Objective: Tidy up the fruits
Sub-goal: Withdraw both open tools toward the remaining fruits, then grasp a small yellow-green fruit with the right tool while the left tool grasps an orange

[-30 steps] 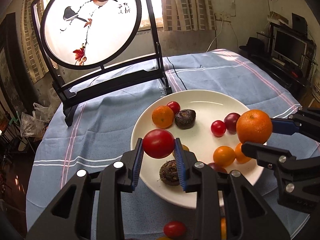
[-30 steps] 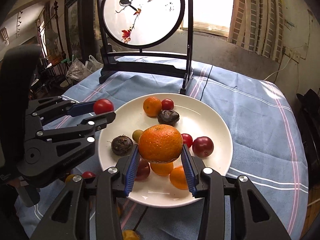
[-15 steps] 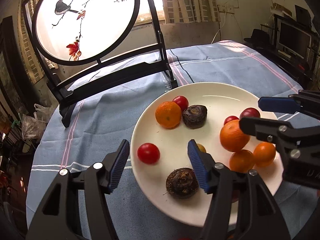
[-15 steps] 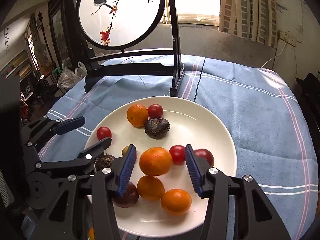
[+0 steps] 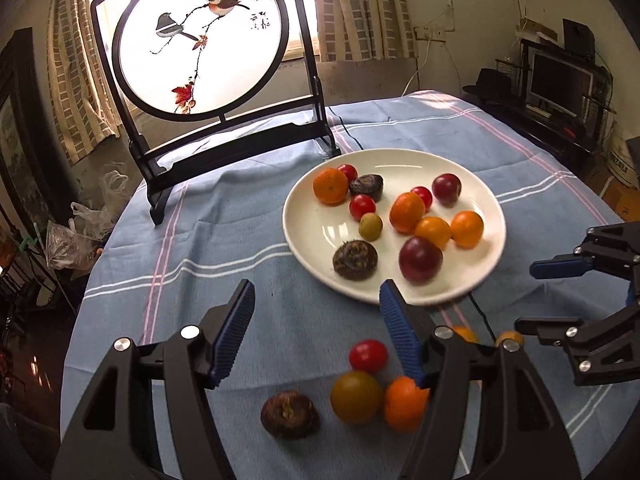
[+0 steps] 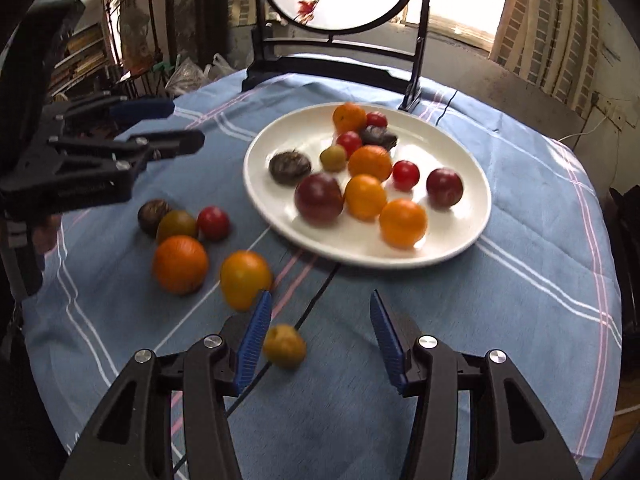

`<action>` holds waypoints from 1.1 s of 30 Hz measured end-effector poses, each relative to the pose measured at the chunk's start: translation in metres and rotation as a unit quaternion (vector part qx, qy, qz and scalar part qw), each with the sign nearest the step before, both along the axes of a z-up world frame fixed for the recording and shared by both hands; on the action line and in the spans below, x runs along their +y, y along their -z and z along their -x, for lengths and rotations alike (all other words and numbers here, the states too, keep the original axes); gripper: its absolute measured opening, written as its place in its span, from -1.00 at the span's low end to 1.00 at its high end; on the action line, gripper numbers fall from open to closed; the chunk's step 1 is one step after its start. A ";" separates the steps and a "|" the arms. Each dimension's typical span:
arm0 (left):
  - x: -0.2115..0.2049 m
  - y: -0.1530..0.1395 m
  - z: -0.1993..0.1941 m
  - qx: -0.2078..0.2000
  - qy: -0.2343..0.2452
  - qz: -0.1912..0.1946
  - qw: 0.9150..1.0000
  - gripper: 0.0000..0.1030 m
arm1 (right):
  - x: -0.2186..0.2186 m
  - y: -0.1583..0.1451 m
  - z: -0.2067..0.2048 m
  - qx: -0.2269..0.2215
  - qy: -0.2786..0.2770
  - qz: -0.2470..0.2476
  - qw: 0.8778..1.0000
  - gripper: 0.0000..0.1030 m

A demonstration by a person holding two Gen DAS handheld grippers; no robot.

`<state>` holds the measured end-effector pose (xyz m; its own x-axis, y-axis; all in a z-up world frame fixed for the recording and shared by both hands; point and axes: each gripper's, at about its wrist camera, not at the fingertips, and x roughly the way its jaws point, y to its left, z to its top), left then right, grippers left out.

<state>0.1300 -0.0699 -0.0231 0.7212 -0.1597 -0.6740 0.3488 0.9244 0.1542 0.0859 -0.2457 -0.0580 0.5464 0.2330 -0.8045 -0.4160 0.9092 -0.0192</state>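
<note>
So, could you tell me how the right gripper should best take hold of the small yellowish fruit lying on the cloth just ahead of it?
The small yellowish fruit is roundish, so grip across its widest middle. It lies by the open right gripper's left finger, so shift slightly left, then come from above.

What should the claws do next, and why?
Probably lower the right claw onto the small yellow fruit lying on the tablecloth just in front of it. Both claws are open and hold nothing, the left claw too. Six fruits lie off the white plate, and this one is nearest the right claw's blue pads.
</note>
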 end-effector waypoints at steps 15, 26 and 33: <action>-0.018 0.057 0.064 0.094 0.027 0.019 0.995 0.02 | 0.014 0.025 0.025 0.015 -0.016 0.034 0.999 -0.46; -0.027 0.062 0.038 0.107 -0.013 0.037 0.993 -0.25 | 0.005 0.021 0.033 0.011 -0.008 0.014 1.000 -0.46; -0.031 0.027 0.057 0.042 0.007 0.022 0.999 -0.26 | 0.005 -0.002 0.039 -0.013 -0.007 -0.005 1.000 -0.46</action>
<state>0.0729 -0.1009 -0.0500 0.6598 -0.1994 -0.7245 0.3715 0.9246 0.0839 0.0474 -0.2412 -0.0555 0.5636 0.2493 -0.7875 -0.4286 0.9032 -0.0208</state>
